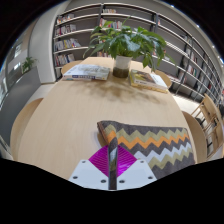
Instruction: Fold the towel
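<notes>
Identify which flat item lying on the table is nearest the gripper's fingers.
The zigzag-striped towel, lying just ahead of the gripper. The magazines and the other papers lie far beyond, beside the potted plant.

A round, pale wooden worktop [60, 120] carries everything here. Just ahead of the tongs [113, 163], reaching off to their right, a towel [150, 143] with a zigzag pattern in grey, orange and cream lies flat on the wood, its near edge meeting the tips of the tongs. Well beyond the tongs, at the far rim of the worktop, stands a leafy green plant in a pale pot [122, 66]. Left of the pot lies a stack of books or magazines [88, 72]; right of the pot lies another flat book [150, 78]. The wood left of the tongs is bare.
</notes>
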`<state>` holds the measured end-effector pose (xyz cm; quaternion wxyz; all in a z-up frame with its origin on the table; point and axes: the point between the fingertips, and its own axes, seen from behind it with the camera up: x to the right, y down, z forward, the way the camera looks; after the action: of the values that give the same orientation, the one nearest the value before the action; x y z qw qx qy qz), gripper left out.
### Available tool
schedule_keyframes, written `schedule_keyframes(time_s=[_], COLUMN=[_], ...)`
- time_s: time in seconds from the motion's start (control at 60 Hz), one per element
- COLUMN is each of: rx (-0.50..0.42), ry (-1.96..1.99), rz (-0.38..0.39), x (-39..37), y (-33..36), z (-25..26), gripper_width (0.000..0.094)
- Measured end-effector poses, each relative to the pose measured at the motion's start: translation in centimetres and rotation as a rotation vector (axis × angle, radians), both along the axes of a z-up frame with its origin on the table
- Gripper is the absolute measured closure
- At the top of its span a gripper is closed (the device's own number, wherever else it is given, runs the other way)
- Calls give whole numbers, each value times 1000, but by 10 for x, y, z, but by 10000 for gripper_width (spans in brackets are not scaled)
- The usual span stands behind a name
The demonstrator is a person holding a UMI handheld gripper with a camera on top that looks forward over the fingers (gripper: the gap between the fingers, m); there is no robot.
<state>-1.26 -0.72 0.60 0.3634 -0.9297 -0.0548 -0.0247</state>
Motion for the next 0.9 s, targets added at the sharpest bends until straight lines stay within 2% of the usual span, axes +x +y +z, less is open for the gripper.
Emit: schedule_keyframes(time_s=[0.133,0.267,0.333,0.417,0.45,0.5,0.567,0.617,0.65,0.767,0.9], rx=[77,147,155,121,93,48,10,10,24,76,145], ry=[-49,-81,-98,-104,-107,-117,-153,-168,-163,-111,-70], rz=[30,11,-2,-16,-22,-27,-44,-49,-53,-70,-57], x=[47,120,157,203,215,235,262,272,275,266,239], y=[8,18,22,21,19,14,9,7,0,-13,-32], z=[62,113,118,105,90,70,57,51,57,79,126], gripper_width=[868,868,867,850,806,646,528,393,337,237,225])
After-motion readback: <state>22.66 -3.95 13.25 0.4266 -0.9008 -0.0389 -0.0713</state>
